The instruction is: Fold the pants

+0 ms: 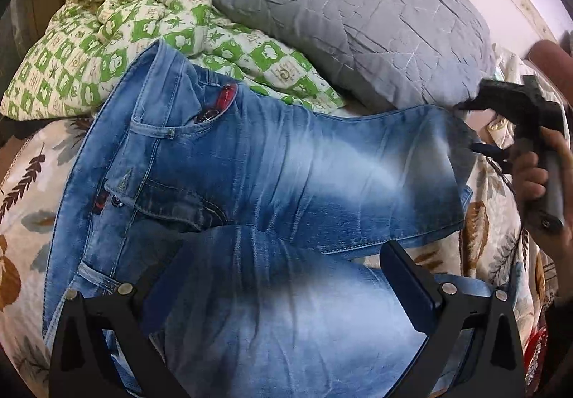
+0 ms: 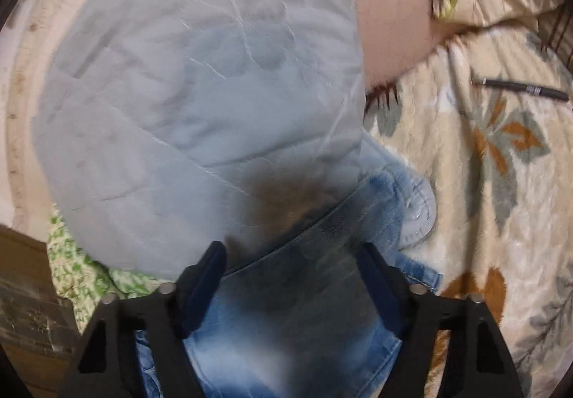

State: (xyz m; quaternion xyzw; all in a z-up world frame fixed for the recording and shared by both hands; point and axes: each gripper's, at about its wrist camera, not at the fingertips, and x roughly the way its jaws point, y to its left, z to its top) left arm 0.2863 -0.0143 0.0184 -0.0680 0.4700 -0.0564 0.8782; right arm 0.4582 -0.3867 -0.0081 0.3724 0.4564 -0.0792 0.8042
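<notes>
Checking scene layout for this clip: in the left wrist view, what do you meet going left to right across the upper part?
Green-and-cream checked quilt → grey quilted pillow → right hand-held gripper, at the jeans leg end.

Grey quilted pillow (image 1: 358, 14) beside green-checked blanket (image 1: 107, 29); black pen (image 2: 523, 89) on leaf-print bedspread (image 2: 483, 154).
</notes>
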